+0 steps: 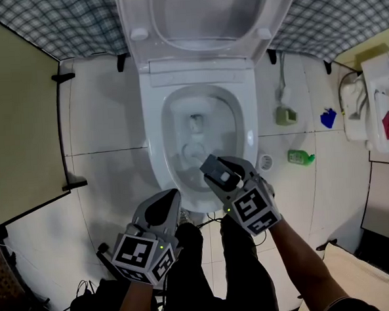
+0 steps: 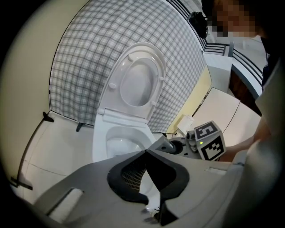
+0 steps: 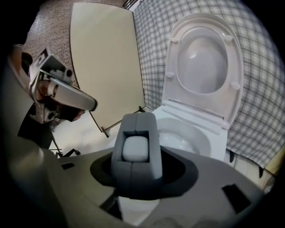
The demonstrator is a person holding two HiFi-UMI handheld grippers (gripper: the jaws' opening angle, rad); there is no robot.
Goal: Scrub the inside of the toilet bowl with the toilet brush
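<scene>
Over the front rim of the open toilet bowl [image 1: 153, 141], the toilet brush handle [image 1: 218, 172] shows as a grey block with a white inset at its end. It is clamped between the jaws of the right gripper [image 1: 236, 175]. The brush's lower part cannot be made out. The left gripper [image 1: 173, 197] hangs just off the bowl's front-left edge, its jaw tips pressed together on nothing. The seat and lid [image 1: 206, 16] stand raised against a checked wall [image 1: 55, 25]. A green bottle [image 1: 301, 157] lies on the floor tiles right of the bowl.
</scene>
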